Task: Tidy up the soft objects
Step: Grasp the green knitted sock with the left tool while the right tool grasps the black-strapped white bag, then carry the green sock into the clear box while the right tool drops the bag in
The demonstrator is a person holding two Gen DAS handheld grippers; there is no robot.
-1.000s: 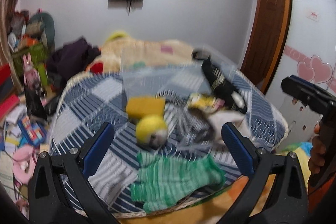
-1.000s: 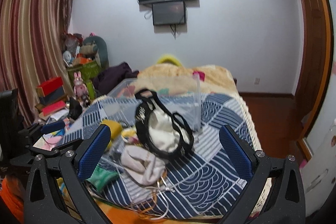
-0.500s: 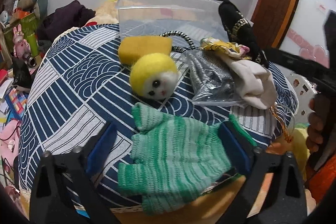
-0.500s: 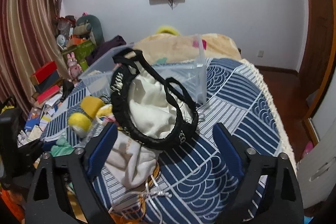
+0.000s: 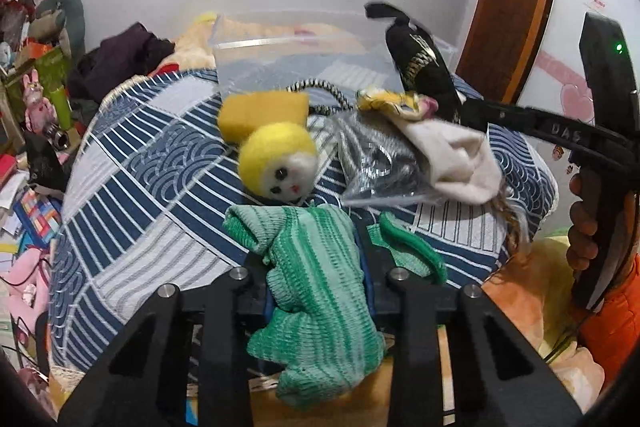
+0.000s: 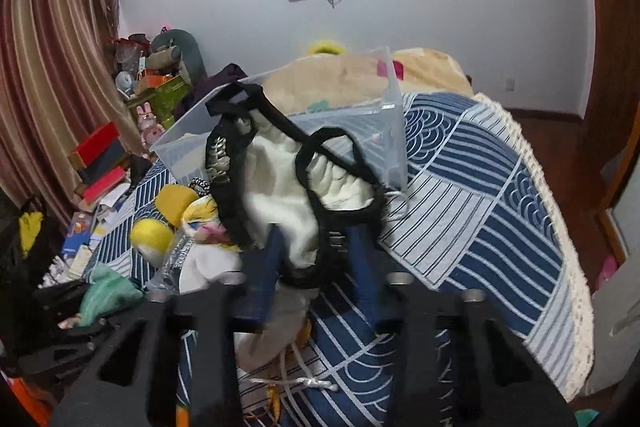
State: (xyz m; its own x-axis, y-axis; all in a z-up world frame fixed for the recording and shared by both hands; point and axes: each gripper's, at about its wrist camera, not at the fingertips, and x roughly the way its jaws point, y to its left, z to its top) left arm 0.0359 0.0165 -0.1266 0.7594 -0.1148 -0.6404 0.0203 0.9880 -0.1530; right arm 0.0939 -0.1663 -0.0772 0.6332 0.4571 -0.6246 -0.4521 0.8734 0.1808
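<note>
I held both tools low at the near edge of the blue-and-white patterned bedspread. L gripper was clamped on the bunched green striped knit glove; R gripper, blurred, pinched the black-trimmed cream cloth bag, w/ the clear plastic bin just behind.

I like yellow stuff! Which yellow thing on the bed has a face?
The round yellow ball, with two black eyes and a red mouth on its white patch. The yellow sponge behind it is a plain block.
</note>
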